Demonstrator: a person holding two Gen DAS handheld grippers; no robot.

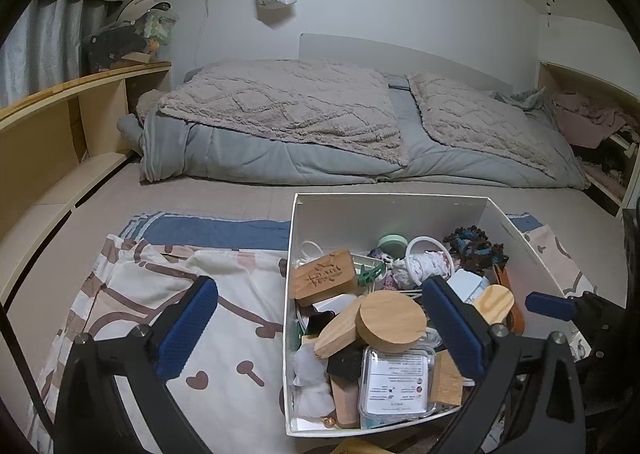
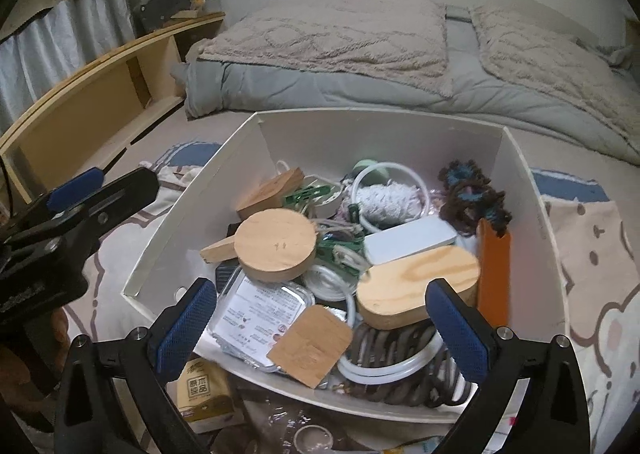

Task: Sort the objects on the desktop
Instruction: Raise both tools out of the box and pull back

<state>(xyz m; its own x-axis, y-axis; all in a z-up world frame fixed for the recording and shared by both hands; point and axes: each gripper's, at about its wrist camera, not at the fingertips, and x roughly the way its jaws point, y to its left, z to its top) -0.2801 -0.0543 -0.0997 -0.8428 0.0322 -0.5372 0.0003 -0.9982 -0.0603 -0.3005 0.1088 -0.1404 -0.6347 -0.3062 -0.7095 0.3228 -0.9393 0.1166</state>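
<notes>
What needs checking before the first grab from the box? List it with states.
1. Left hand-held gripper open and holding nothing: ok.
2. Right hand-held gripper open and holding nothing: ok.
3. White box open on top: ok.
4. Round wooden disc on top of the pile, unobstructed: ok.
5. Patterned cloth left of the box free for sorting: ok.
6. Sorting categories: cannot tell.

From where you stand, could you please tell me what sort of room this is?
Most likely a bedroom: a bed with a folded grey duvet, a wooden bedside shelf, and the white box of odds and ends sitting on the mattress.
</notes>
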